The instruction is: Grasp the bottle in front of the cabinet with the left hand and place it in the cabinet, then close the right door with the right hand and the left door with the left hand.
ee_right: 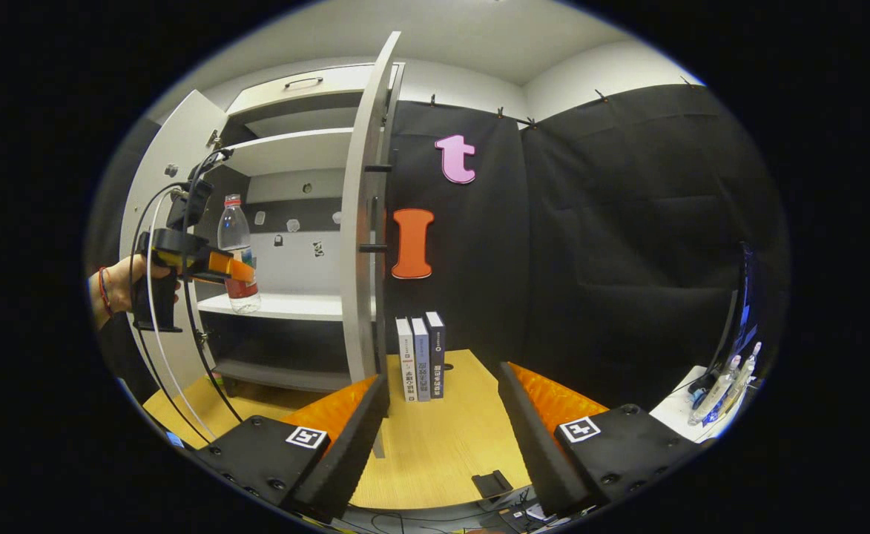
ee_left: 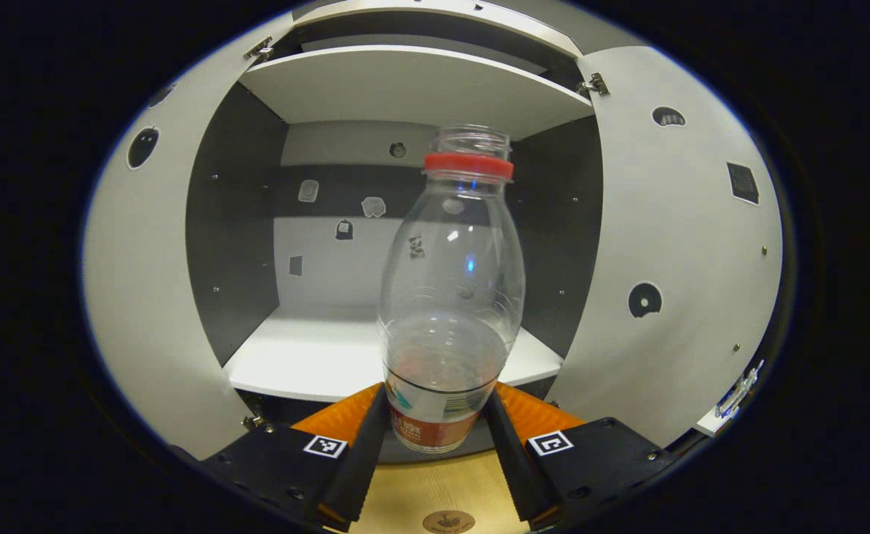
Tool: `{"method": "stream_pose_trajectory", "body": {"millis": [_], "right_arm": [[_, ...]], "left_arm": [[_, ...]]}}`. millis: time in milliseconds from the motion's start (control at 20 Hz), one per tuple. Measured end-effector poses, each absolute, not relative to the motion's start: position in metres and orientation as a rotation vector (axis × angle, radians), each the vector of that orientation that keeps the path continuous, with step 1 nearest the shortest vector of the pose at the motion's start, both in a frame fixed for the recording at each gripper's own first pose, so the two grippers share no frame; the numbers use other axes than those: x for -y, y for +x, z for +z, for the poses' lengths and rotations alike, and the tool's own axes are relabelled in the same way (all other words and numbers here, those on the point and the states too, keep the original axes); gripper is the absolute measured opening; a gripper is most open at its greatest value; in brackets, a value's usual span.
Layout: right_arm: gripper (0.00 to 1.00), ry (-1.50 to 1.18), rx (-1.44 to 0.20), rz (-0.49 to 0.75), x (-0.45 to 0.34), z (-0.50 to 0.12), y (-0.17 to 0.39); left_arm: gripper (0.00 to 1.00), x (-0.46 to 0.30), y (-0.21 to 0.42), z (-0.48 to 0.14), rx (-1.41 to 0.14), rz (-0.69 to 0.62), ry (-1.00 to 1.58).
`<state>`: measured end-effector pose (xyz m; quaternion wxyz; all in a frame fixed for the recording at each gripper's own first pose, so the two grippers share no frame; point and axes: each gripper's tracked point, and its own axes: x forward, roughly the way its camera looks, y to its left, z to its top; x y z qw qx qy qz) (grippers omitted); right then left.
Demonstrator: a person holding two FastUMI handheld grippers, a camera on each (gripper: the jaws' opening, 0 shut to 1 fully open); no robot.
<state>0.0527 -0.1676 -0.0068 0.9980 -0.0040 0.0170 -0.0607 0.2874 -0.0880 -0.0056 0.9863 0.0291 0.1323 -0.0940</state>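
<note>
Left gripper view: left gripper (ee_left: 438, 437) clamps the bottle (ee_left: 449, 297) low on its label, both fingers pressed on it, bottle upright, no cap, held just in front of the cabinet (ee_left: 405, 81) shelf (ee_left: 308, 356). Both doors wide open: left door (ee_left: 145, 297), right door (ee_left: 672, 245). Right gripper view: right gripper (ee_right: 442, 437) jaws wide apart, holding nothing, above the wooden table (ee_right: 435, 445), three books (ee_right: 421, 358) beside the right door.

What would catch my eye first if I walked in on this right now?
Probably the clear plastic bottle with a red neck ring, held upright near its base by the left gripper in front of the open white cabinet's lower shelf. Next, the cabinet's right door, standing wide open, with three upright books on the wooden table beside it.
</note>
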Motion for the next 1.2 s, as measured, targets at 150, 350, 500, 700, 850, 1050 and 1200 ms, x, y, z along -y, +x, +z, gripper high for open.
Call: {"method": "stream_pose_trajectory", "body": {"millis": [150,350,500,700,850,1050,1200], "right_arm": [[0.98,-0.002,-0.031,-0.155,0.179,-0.005,0.054],[0.98,0.004,-0.021,-0.185,0.187,-0.001,0.057],[1.0,0.018,-0.028,-0.208,0.195,-0.003,0.065],[0.89,0.015,-0.036,-0.217,0.195,-0.003,0.077],[0.98,0.012,-0.04,-0.203,0.19,-0.002,0.081],[0.97,0.005,-0.037,-0.207,0.191,0.001,0.084],[0.98,0.005,-0.042,-0.201,0.19,0.002,0.086]], "left_arm": [[0.74,0.097,0.324,-0.002,-0.265,-0.198,0.068],[0.74,0.102,0.369,-0.015,-0.306,-0.194,0.048],[0.75,0.102,0.399,-0.033,-0.349,-0.191,0.052],[0.75,0.109,0.421,-0.054,-0.39,-0.207,0.044],[0.75,0.113,0.434,-0.055,-0.375,-0.2,0.057],[0.78,0.119,0.436,-0.054,-0.364,-0.216,0.064],[0.9,0.116,0.43,-0.047,-0.357,-0.206,0.081]]}}
